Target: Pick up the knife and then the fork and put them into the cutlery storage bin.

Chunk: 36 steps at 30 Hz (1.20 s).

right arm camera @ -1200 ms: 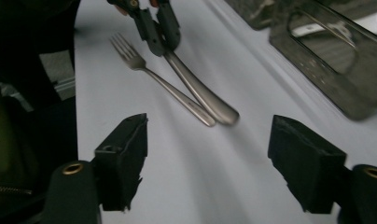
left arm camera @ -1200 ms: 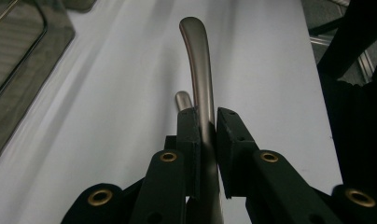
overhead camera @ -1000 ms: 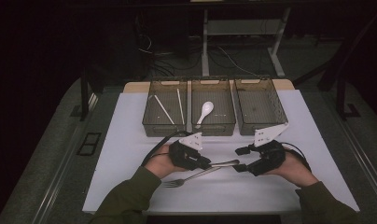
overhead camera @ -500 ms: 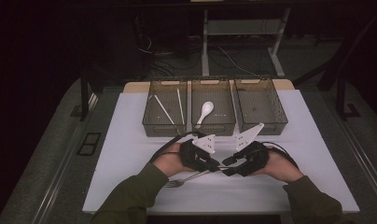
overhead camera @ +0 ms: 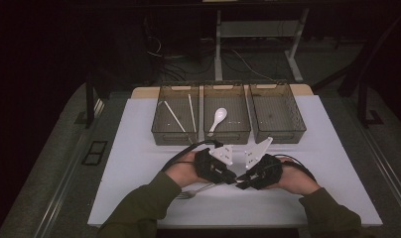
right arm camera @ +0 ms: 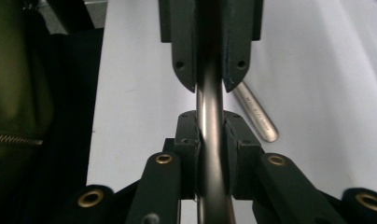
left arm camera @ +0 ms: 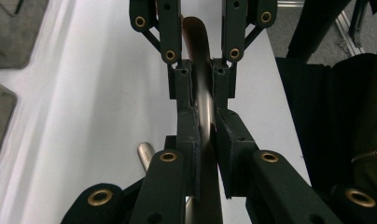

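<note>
While the white worktop (overhead camera: 139, 163) sits in a dark room, left gripper (overhead camera: 232, 179) and right gripper (overhead camera: 242, 181) both clamp one metal handle (left arm camera: 204, 100).

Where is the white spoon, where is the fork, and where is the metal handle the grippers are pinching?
White spoon (overhead camera: 219, 117), high view, on its bowl, in the middle bin.
Fork (overhead camera: 187, 193), high view, on its tines, on the table.
Metal handle (right arm camera: 210, 107), right gripper view, on the shaft between both grippers' jaws.

the right tongs (right arm camera: 210, 135) are clamping a steel handle (right arm camera: 210, 100) from below while the left tongs (right arm camera: 210, 70) are gripping it opposite; a second handle (right arm camera: 257, 116) is lying on the white surface (right arm camera: 317, 93).
</note>
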Each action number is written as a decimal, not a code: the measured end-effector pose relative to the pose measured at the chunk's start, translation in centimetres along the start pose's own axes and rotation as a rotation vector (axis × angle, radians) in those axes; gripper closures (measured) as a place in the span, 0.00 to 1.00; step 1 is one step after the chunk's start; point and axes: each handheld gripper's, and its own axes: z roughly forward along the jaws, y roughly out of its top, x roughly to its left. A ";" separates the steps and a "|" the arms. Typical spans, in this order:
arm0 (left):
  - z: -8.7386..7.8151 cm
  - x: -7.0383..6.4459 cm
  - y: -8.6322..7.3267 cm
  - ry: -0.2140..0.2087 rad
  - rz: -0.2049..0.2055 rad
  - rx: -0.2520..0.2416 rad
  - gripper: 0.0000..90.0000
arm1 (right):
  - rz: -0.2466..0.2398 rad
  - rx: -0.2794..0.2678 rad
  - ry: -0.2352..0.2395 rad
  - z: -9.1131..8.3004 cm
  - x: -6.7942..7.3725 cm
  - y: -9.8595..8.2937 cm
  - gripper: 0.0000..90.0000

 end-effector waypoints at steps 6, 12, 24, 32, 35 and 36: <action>0.1 -0.1 -0.1 -0.006 0.011 0.005 0.88 | -0.006 0.007 0.008 0.3 -0.1 0.0 0.86; 0.0 0.2 -0.2 0.024 0.028 -0.012 0.82 | 0.019 -0.007 -0.001 0.0 -0.2 -0.3 0.87; -3.8 -0.3 -2.0 0.132 -0.113 -0.198 0.52 | 0.067 -0.013 -0.055 -0.9 -1.4 -1.9 0.87; -5.8 -1.0 -5.2 0.219 -0.254 -0.304 0.38 | 0.121 -0.046 -0.100 -2.6 -1.9 -2.9 0.87; -6.4 -1.7 -6.1 0.248 -0.276 -0.328 0.35 | 0.141 -0.063 -0.123 -3.4 -2.0 -3.3 0.87; -6.5 -1.9 -6.4 0.261 -0.280 -0.333 0.33 | 0.147 -0.067 -0.126 -3.6 -2.1 -3.4 0.87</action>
